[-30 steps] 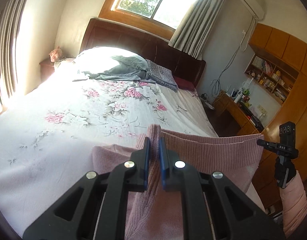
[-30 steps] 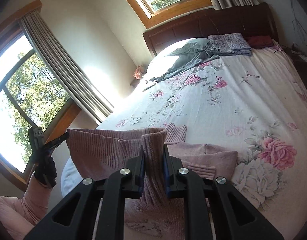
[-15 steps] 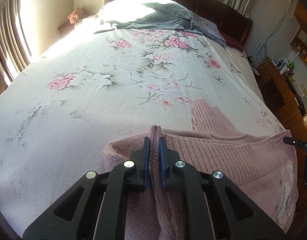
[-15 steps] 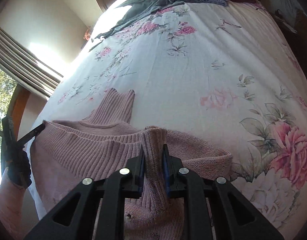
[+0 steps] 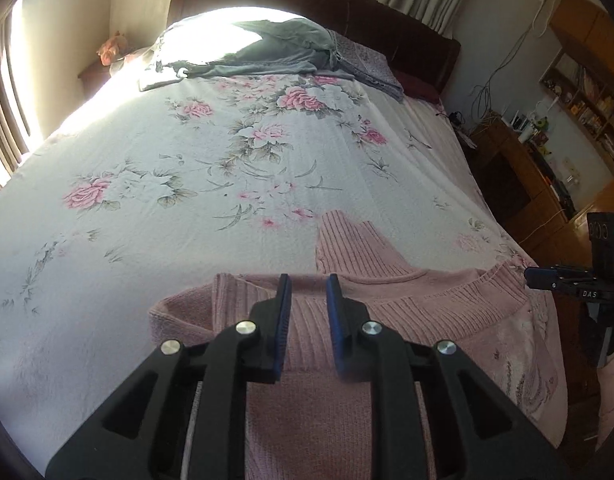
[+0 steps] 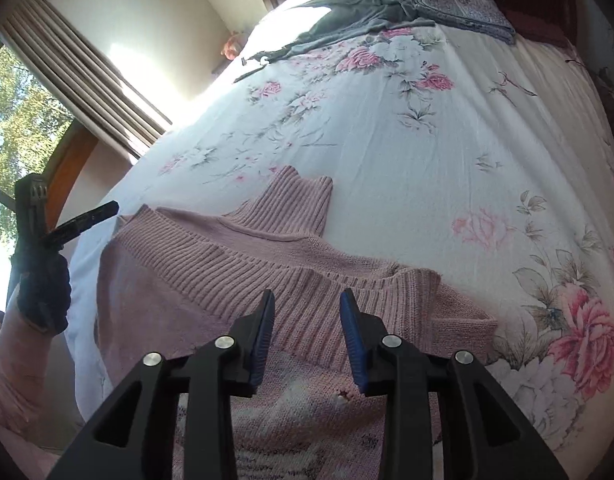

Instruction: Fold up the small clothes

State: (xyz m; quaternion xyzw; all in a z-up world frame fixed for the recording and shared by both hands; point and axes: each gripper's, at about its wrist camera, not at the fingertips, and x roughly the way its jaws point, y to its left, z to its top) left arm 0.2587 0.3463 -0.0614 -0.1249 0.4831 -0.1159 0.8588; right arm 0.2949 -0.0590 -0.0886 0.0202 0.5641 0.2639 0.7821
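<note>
In the left wrist view, the left gripper (image 5: pixel 308 294) is sitting at the bottom centre of the frame with its jaws parted by a clear gap, gripping nothing. Its blue-lined fingers (image 5: pixel 282 320) are hovering just over the pink sweater (image 5: pixel 387 312), which is lying spread across the lower right of the frame on the near end of the bed (image 5: pixel 227 184). The ribbed collar (image 5: pixel 347 240) is pointing up toward the middle of the frame, lying flat on the flowered sheet. At the right edge the right gripper (image 5: pixel 543 278) is showing side-on beside the sweater's far corner; from here I cannot tell how far it is parted. Grey clothes (image 5: pixel 283 56) are lying in the upper centre by the dark headboard (image 5: pixel 387 20), and wooden shelves (image 5: pixel 579 96) are filling the upper right.

In the right wrist view, the right gripper (image 6: pixel 307 312) is at the bottom centre, its jaws standing wide apart and clasping nothing, poised just above the sweater's (image 6: pixel 227 272) ribbed edge. The sweater is covering the lower left and centre of the frame, its collar (image 6: pixel 295 204) reaching toward the middle. At the left edge a gloved hand (image 6: pixel 43 284) is holding the left gripper (image 6: pixel 95 214) beside the sweater's corner. A folded patterned cloth (image 6: pixel 463 8) is resting in the upper right, next to the grey clothes (image 6: pixel 355 12). Curtains (image 6: pixel 91 64) are hanging in the upper left.
</note>
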